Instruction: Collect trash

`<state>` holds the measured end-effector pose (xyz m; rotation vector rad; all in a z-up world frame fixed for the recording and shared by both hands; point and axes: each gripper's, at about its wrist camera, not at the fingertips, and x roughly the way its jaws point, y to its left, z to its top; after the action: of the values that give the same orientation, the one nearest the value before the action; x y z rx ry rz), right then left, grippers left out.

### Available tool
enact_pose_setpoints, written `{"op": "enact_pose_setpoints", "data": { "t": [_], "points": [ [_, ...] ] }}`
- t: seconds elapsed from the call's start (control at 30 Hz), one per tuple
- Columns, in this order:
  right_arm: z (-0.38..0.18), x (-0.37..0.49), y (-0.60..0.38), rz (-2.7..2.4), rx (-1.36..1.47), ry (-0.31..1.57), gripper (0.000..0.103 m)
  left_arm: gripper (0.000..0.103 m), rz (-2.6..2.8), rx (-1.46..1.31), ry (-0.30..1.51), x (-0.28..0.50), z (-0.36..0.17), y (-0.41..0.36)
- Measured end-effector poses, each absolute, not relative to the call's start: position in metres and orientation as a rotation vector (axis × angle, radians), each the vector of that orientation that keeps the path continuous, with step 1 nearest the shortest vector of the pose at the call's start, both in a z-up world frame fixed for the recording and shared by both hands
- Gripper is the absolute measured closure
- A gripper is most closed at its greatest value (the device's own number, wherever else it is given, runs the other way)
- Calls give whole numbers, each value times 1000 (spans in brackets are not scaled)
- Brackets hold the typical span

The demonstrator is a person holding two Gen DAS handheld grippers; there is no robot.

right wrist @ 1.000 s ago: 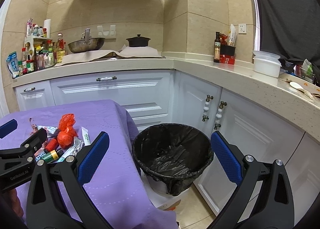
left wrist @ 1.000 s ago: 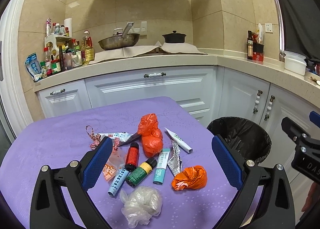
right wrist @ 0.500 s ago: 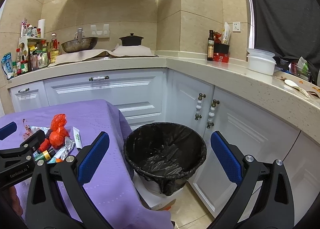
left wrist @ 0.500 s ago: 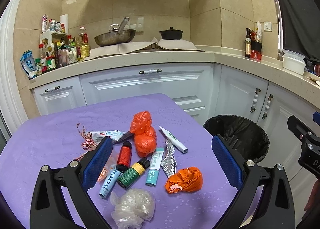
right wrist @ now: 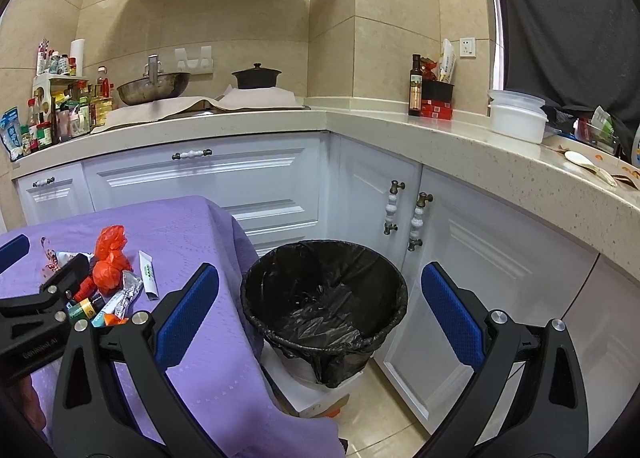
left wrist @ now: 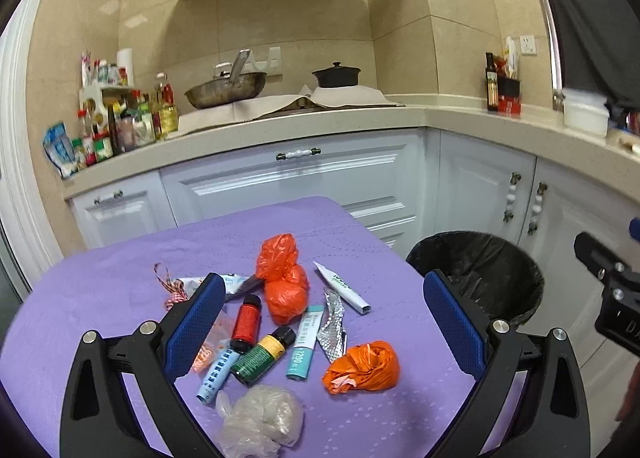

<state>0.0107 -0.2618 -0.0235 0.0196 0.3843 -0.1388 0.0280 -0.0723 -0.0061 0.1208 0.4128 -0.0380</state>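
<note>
While both hand-held grippers gape wide and empty, the trash pile (left wrist: 288, 322) lies between the left hand-held gripper (left wrist: 324, 322) fingers.

Mixed trash (left wrist: 288, 322) lies beside empty black-lined bin (right wrist: 324, 298).

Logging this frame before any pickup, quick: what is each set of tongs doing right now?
Left tongs: open, holding nothing, above the trash on the purple tablecloth.
Right tongs: open, holding nothing, facing the black-lined trash bin.

Open left claw (left wrist: 320, 322), litter on purple tablecloth (left wrist: 100, 290)
</note>
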Motion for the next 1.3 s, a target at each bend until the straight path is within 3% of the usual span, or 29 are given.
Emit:
{"op": "enact_pose_setpoints", "data": {
  "t": [1.3],
  "points": [
    [-28,5,-265,-140,22,397,4,6,-97,44,400,17,-6,-63]
  ]
}}
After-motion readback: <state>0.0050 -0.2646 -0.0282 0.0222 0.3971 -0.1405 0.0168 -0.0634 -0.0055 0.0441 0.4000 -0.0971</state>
